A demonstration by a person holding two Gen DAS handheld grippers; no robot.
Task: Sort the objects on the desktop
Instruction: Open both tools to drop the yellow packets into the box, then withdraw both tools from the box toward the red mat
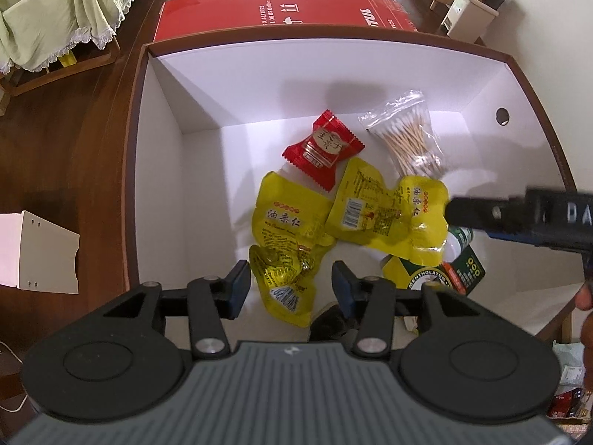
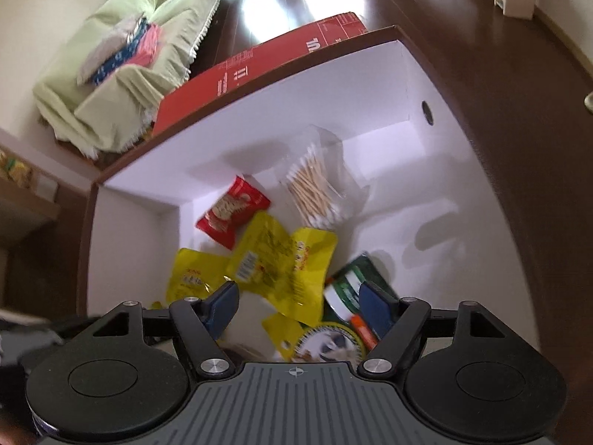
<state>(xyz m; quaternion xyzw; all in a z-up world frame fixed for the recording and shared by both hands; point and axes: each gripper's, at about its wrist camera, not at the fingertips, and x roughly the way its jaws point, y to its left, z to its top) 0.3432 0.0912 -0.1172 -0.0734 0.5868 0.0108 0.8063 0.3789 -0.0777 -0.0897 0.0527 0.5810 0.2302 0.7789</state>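
Note:
A white box with a brown rim [image 1: 207,85] [image 2: 259,118] holds the sorted things: a red snack packet [image 1: 322,148] [image 2: 231,211], a bag of cotton swabs [image 1: 407,137] [image 2: 318,189], several yellow snack pouches [image 1: 289,222] [image 2: 281,263] and a green Mentholatum package [image 1: 463,270] [image 2: 348,289]. My left gripper [image 1: 291,289] is open and empty above the box's near side, over a yellow pouch. My right gripper [image 2: 298,306] is open and empty above the yellow pouches and the green package; it also shows in the left wrist view [image 1: 519,215], blurred.
A red carton [image 1: 281,11] [image 2: 259,63] lies behind the box. A sofa with a green cover [image 1: 55,18] [image 2: 129,55] stands at the back left. A white case [image 1: 37,252] stands left of the box. A white bin [image 1: 470,11] is at the back right.

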